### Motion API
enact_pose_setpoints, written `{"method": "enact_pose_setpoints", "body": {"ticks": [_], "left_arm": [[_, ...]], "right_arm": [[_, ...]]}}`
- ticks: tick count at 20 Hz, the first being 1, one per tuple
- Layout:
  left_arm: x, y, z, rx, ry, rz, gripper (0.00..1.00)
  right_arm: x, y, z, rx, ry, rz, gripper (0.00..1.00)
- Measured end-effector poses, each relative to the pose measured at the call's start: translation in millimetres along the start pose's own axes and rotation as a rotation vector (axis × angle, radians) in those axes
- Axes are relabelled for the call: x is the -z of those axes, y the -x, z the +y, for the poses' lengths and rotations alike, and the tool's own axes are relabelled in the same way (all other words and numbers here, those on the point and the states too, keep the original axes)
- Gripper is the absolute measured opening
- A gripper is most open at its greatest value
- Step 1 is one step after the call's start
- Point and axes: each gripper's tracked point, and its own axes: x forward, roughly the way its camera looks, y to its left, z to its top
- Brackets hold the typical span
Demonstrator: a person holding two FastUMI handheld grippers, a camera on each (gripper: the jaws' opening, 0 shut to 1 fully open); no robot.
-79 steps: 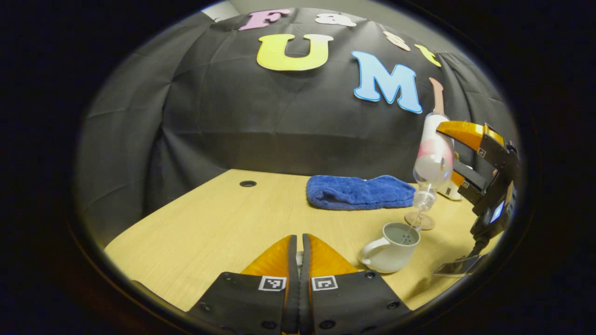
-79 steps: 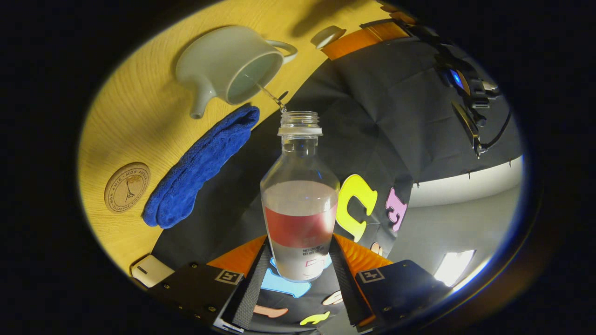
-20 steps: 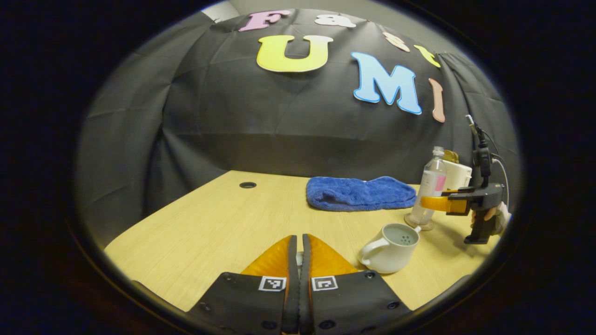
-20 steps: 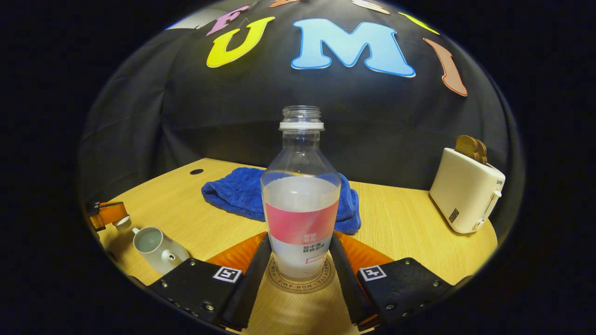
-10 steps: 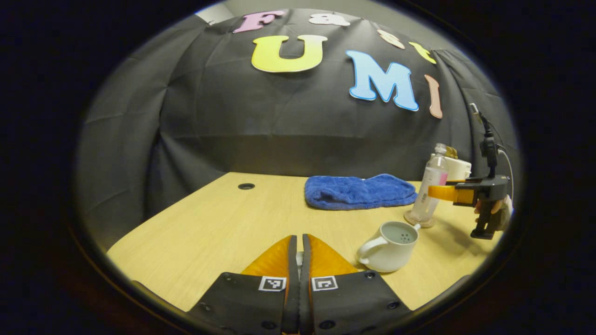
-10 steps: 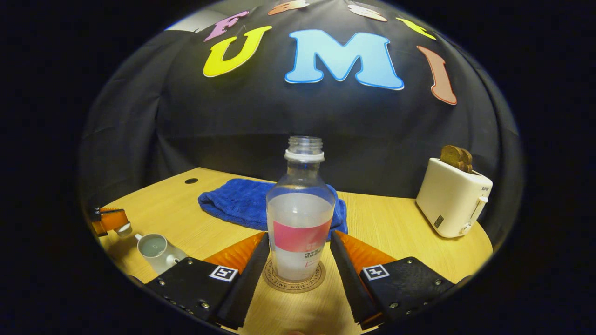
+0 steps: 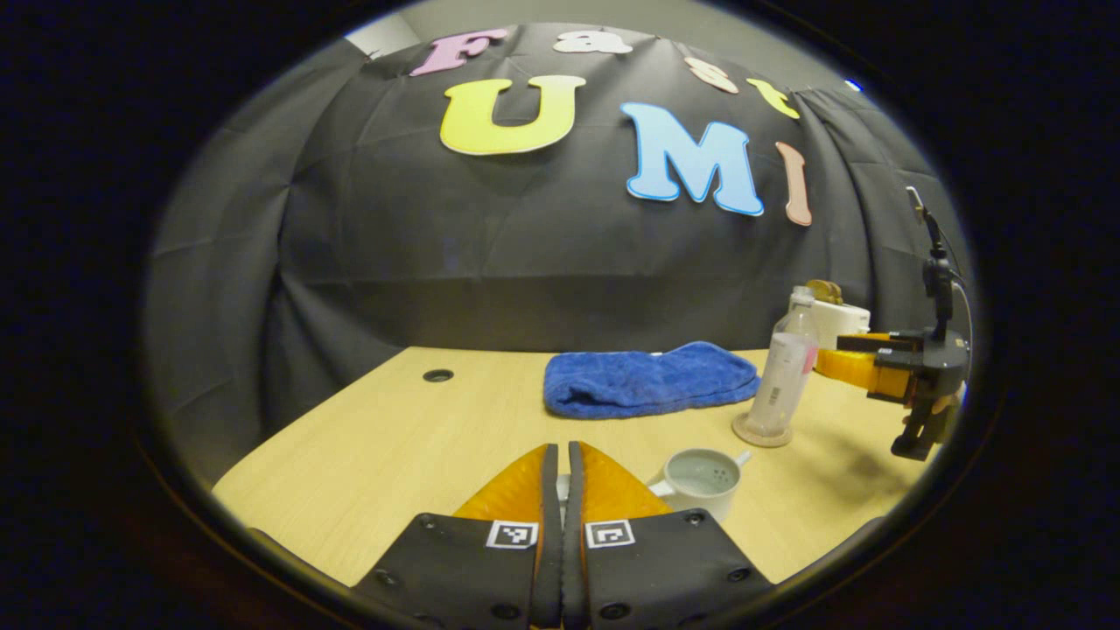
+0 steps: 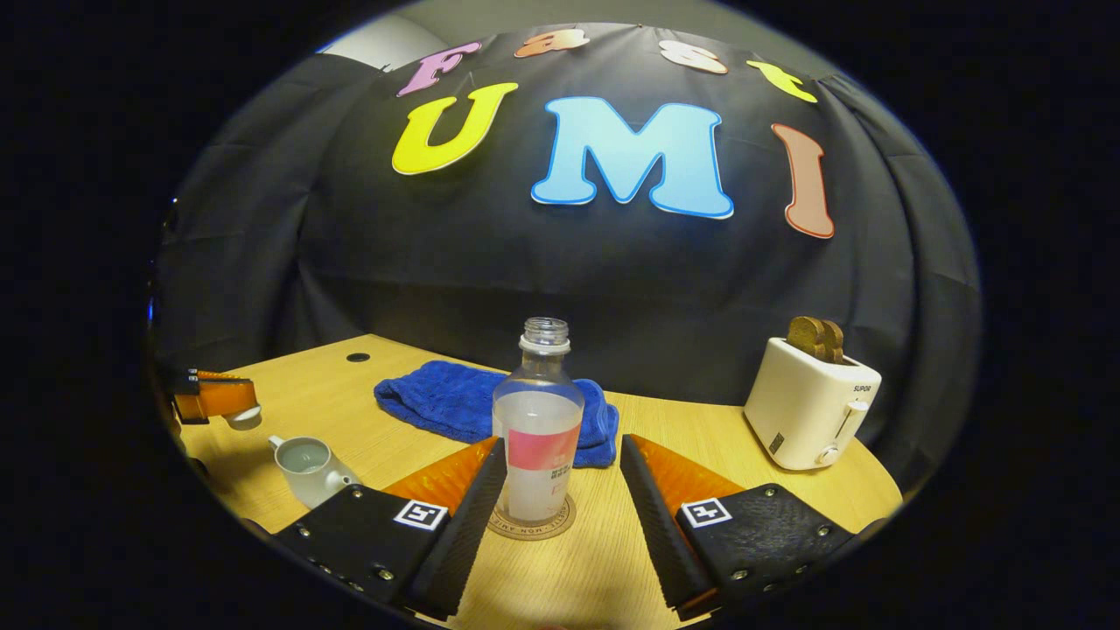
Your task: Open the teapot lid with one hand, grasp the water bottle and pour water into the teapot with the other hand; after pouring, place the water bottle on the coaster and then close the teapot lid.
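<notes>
Now I am watching the water bottle [image 8: 537, 437] standing upright on the coaster [image 8: 530, 521] at lower centre of the right gripper view, uncapped and about half full. My right gripper [image 8: 560, 472] is gaping wide, both fingers clear of the bottle. The teapot [image 8: 308, 469] is sitting lidless at lower left, water inside. My left gripper [image 7: 563, 477] is pinching the lid [image 8: 244, 415], its fingers nearly together. The blue towel [image 8: 455, 404] and toaster [image 8: 809, 407] are lying behind.
</notes>
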Motion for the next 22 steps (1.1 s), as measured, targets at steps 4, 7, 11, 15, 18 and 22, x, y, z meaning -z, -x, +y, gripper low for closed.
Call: {"method": "enact_pose_setpoints", "body": {"ticks": [4, 7, 11, 15, 18, 22], "left_arm": [[-20, -5, -33, 0.036, -0.035, -0.023, 0.07], [-26, -9, -58, 0.064, -0.053, -0.026, 0.07], [-25, -16, -84, 0.084, -0.074, -0.024, 0.07], [-15, -26, -98, 0.095, -0.07, -0.006, 0.05], [-3, -33, -100, 0.092, -0.054, 0.016, 0.06], [9, -36, -96, 0.077, -0.044, 0.037, 0.06]], "right_arm": [[0, 13, -8, 0.004, -0.016, -0.025, 0.82], [-3, 21, -16, 0.005, -0.038, -0.04, 0.82], [-8, 32, -28, 0.011, -0.056, -0.058, 0.82], [-13, 44, -35, 0.01, -0.071, -0.071, 0.82], [-18, 52, -42, 0.018, -0.067, -0.088, 0.82], [-23, 60, -45, 0.019, -0.068, -0.107, 0.82]]}}
